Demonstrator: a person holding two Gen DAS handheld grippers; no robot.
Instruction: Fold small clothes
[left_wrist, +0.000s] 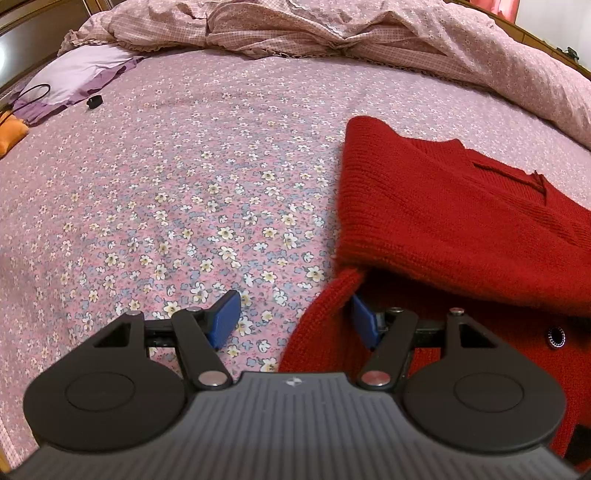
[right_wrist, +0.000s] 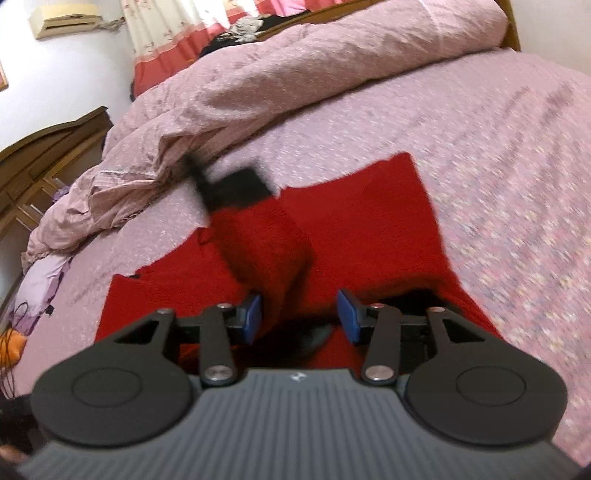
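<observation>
left gripper (left_wrist: 295, 325): jaws wide apart, angled downward | right gripper (right_wrist: 300, 315): jaws parted, angled downward

Both views carry strong fisheye distortion: straight edges bow toward the frame borders. The left wrist view is sharp and evenly lit, with a soft shadow beneath the folded red knitted garment (left_wrist: 443, 221). The right wrist view is motion-blurred throughout; the pink floral bedsheet (right_wrist: 498, 184) smears into streaks. The pale floral curtain (right_wrist: 162, 26) overexposes from backlight.
</observation>
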